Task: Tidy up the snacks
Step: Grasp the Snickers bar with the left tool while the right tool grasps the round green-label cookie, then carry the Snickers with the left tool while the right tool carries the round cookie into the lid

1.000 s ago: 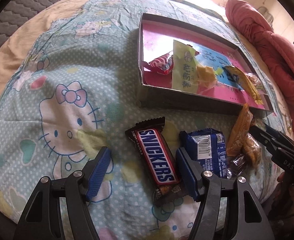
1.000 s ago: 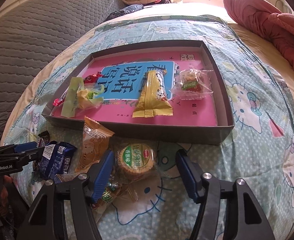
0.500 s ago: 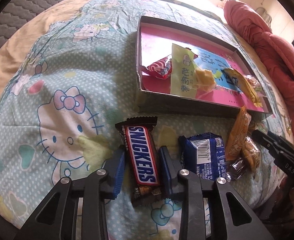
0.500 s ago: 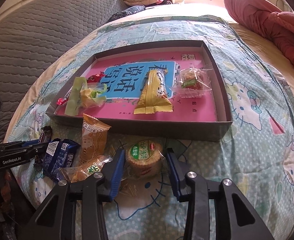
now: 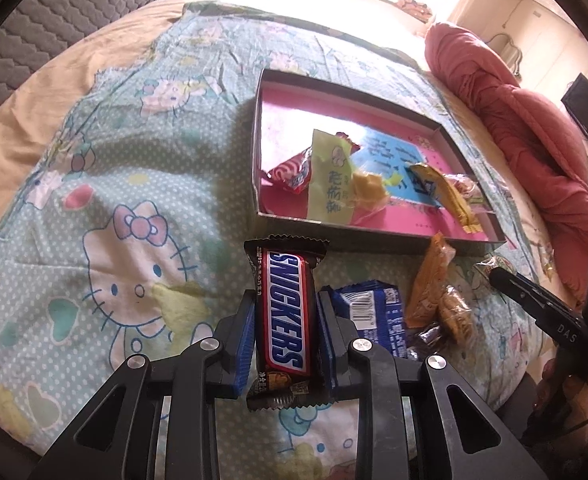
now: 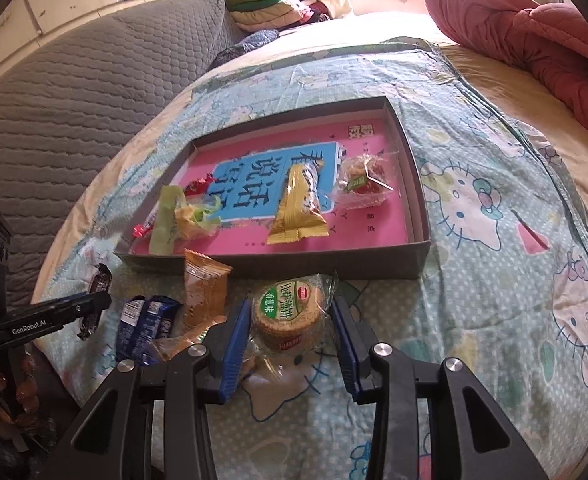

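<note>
Both pairs of jaws, wide apart a second ago, have come in on their snacks. Your left gripper (image 5: 284, 332) is clamped on the Snickers (image 5: 285, 316), pads on its two long sides, and its jaws are closing the last bit; the bar points toward the near wall of the box (image 5: 377, 236) and looks lifted off the bedspread (image 5: 94, 184). Holding it lengthwise probably lets you slide it in over that low wall without turning it. Your right gripper (image 6: 290, 336) is closed on the round biscuit (image 6: 288, 312), pads against the clear wrapper on either side, just short of the same wall. A side grip suits a flat disc, though the loose film may slip.

Between the two grippers, along the bedspread's near edge, lie a blue pack (image 5: 373, 312), an orange pack (image 6: 204, 294) and a clear-wrapped cracker (image 5: 455, 316), still to be sorted. Inside the box lie a red candy (image 5: 294, 168) and green pack (image 5: 331, 178) toward its left end, a yellow pack (image 6: 297, 210) in the middle and a clear sweet (image 6: 363, 184) toward the right, leaving bare pink floor along the near wall. A red quilt (image 6: 533, 40) lies at the bed's far right corner.
</note>
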